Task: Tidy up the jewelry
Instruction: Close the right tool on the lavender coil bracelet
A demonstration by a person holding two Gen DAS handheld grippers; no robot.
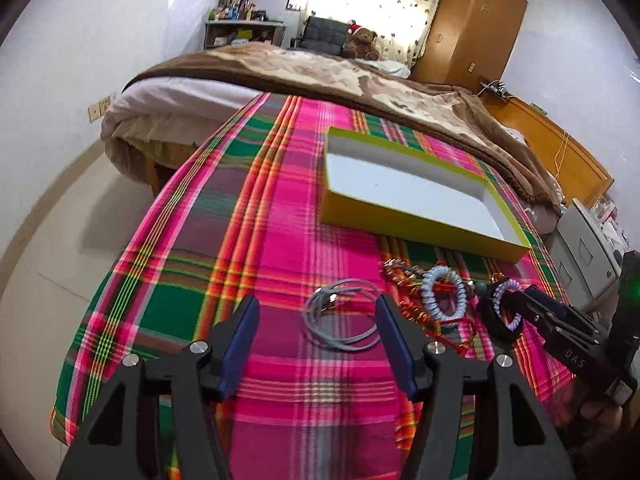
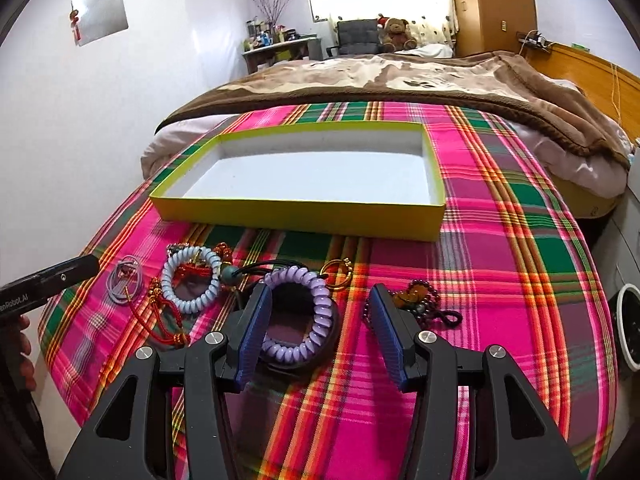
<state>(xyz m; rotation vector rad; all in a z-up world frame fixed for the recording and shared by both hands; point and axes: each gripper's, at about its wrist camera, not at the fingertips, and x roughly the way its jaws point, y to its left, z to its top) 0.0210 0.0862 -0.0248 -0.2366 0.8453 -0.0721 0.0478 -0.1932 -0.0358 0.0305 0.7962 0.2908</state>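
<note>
A shallow yellow-green box [image 2: 300, 216] with a white inside lies on the plaid cloth, with nothing in it. In front of it several pieces of jewelry are spread out. My right gripper [image 2: 318, 292] is open, low over a purple coil bracelet [image 2: 316, 320] that rests on a dark bangle between its fingers, close to the left one. My left gripper [image 1: 316, 308] is open too, its tips on either side of a grey cord loop [image 1: 340, 314]. A pale blue coil bracelet [image 2: 192, 284], red cords with gold beads [image 2: 160, 320], a gold ring [image 2: 338, 276] and a dark bead bracelet [image 2: 420, 304] lie nearby.
The pink and green plaid cloth [image 1: 280, 220] covers the foot of a bed; its edges drop off at the left and near side. A brown blanket [image 2: 400, 76] lies behind the box. A grey cabinet [image 1: 588, 248] stands at the right, a wooden wardrobe [image 1: 476, 20] farther back.
</note>
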